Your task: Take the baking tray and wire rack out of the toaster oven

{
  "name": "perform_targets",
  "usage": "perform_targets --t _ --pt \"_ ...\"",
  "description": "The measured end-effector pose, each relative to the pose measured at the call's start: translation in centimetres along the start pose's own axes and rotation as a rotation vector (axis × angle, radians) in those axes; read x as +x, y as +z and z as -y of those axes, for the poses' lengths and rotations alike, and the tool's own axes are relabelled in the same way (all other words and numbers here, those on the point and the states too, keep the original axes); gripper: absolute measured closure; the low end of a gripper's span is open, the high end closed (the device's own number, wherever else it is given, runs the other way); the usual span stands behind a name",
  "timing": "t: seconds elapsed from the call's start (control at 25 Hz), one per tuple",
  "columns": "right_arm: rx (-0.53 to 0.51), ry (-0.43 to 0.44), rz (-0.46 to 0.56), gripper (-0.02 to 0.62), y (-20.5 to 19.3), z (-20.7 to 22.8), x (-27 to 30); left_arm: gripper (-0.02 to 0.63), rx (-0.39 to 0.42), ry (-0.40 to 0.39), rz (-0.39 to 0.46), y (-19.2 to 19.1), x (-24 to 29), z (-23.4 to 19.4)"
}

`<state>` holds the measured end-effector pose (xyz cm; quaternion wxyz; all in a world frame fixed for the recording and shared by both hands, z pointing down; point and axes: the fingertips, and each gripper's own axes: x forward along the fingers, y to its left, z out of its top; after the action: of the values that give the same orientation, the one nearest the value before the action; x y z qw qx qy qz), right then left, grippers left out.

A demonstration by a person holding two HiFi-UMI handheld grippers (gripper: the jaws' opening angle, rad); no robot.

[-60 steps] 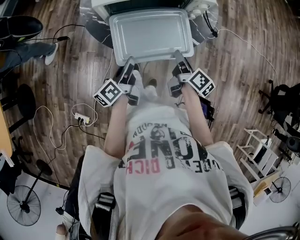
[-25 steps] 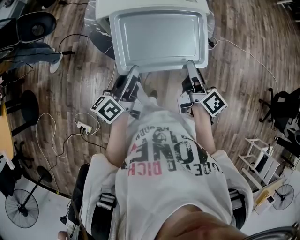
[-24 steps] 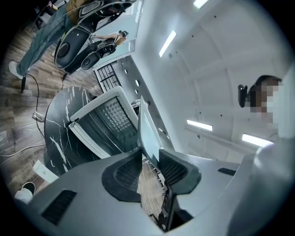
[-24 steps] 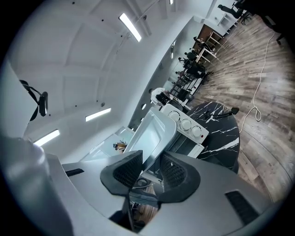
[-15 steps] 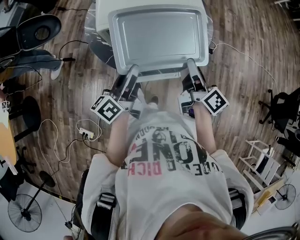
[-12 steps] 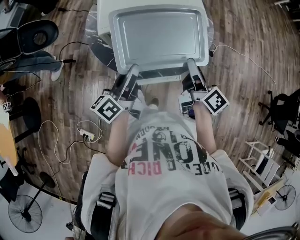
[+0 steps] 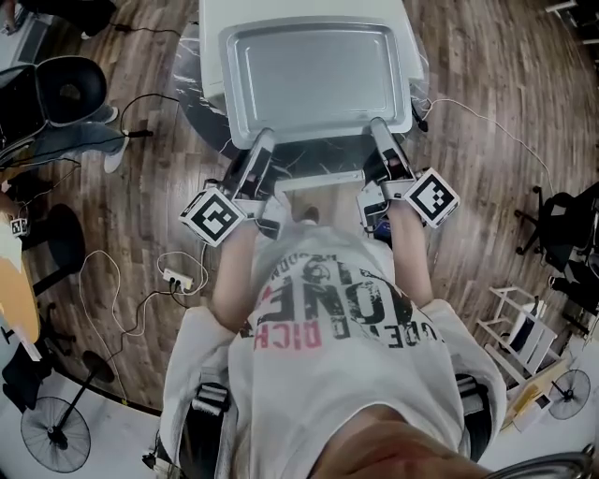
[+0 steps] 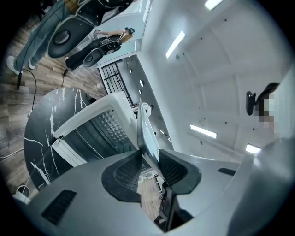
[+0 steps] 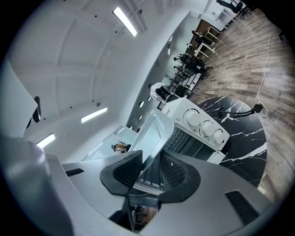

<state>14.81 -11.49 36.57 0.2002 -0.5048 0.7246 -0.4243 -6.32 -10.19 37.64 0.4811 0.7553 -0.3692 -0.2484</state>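
A grey baking tray (image 7: 316, 75) hangs level in front of the white toaster oven (image 7: 299, 7), held by its near rim at both corners. My left gripper (image 7: 263, 140) is shut on the rim's left end, and my right gripper (image 7: 378, 127) on the right end. In the left gripper view the tray (image 8: 146, 131) runs edge-on between the pads of the left gripper (image 8: 148, 159). The right gripper view has the tray (image 9: 154, 131) pinched in the right gripper (image 9: 151, 166). Ribbed metal shows inside the oven (image 8: 99, 126); I cannot tell whether it is the wire rack.
The oven's door (image 7: 318, 178) hangs open below the tray's near edge. The oven stands on a round black marbled table (image 8: 41, 120), with knobs (image 9: 205, 124) on its right. Cables and a power strip (image 7: 173, 278) lie on the wood floor; a fan (image 7: 56, 435) stands at the left.
The tray has come further out of the oven toward the person, with both grippers still on its near rim. The open door's edge now shows below the tray.
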Motion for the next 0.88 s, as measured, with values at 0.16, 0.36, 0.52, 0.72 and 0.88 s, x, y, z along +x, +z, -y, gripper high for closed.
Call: perform_targets --t 0.16,0.36,0.52,0.72,0.88 --pt "0.022 -0.099 -0.049 0.48 -0.2 1.0 0.3 0.488 -0.074 0.035 -0.009 0.6 0.7 -0.4" --pt "0.024 -0.12 -0.061 0.479 0.0 0.8 0.9 0.486 -0.071 0.1 -0.056 1.3 1.1 -0.9" --pt "0.037 -0.17 -0.049 0.479 0.0 1.4 1.3 0.486 -0.056 0.108 -0.079 2.0 1.9 -1.3" --pt "0.033 -0.162 -0.019 0.477 0.6 1.7 2.9 0.482 -0.048 0.1 -0.096 3.1 3.5 -2.0" --pt "0.055 -0.163 0.004 0.477 1.1 1.5 4.3 0.48 -0.04 0.092 -0.09 4.1 4.7 -2.3"
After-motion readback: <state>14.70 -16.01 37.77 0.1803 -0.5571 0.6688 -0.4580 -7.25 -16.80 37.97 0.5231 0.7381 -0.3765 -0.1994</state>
